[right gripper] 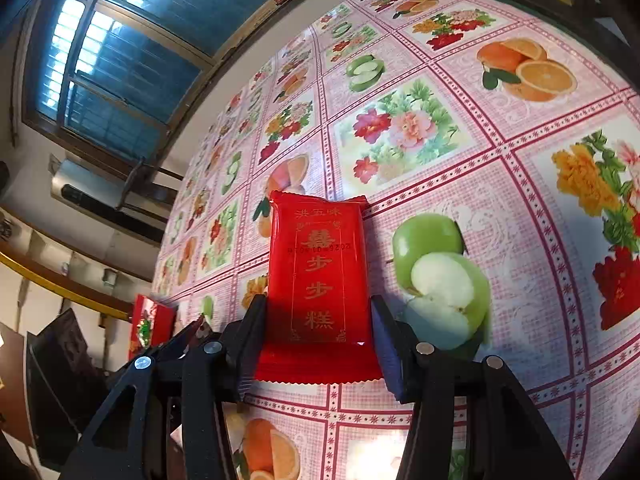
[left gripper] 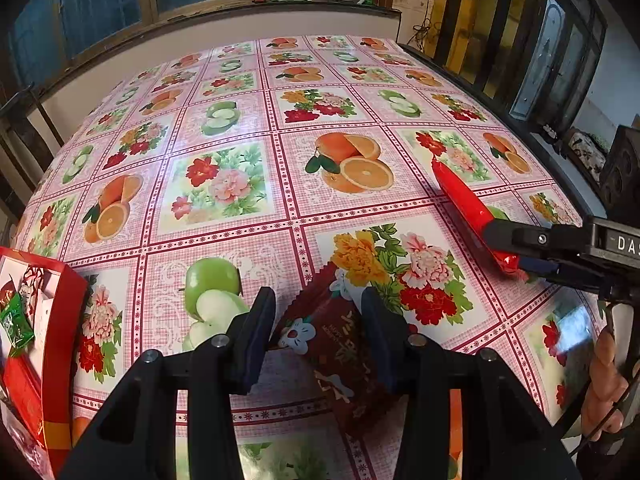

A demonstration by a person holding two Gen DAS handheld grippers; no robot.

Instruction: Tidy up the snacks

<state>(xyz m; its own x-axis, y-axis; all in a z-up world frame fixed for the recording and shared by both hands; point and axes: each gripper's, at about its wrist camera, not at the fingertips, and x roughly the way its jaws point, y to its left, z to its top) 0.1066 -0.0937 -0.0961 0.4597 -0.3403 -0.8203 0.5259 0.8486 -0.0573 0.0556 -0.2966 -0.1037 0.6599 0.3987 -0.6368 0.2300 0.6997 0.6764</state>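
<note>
My left gripper (left gripper: 318, 316) is shut on a dark red snack packet (left gripper: 338, 350) with white flowers and gold print, held between its fingers low over the table. My right gripper (right gripper: 318, 320) is shut on a bright red snack packet (right gripper: 318, 276) with gold characters, lifted above the tablecloth. In the left wrist view the right gripper (left gripper: 500, 248) shows at the right, holding that red packet (left gripper: 460, 196) edge-on. A red box (left gripper: 48, 320) with a green candy (left gripper: 16, 328) inside stands at the left edge; it also shows in the right wrist view (right gripper: 150, 326).
The table is covered with a pink fruit-and-flower cloth (left gripper: 280, 120). Windows and a wall run behind the far edge. A dark rail (left gripper: 480, 92) borders the right side. A dark chair (right gripper: 60, 360) stands beside the table.
</note>
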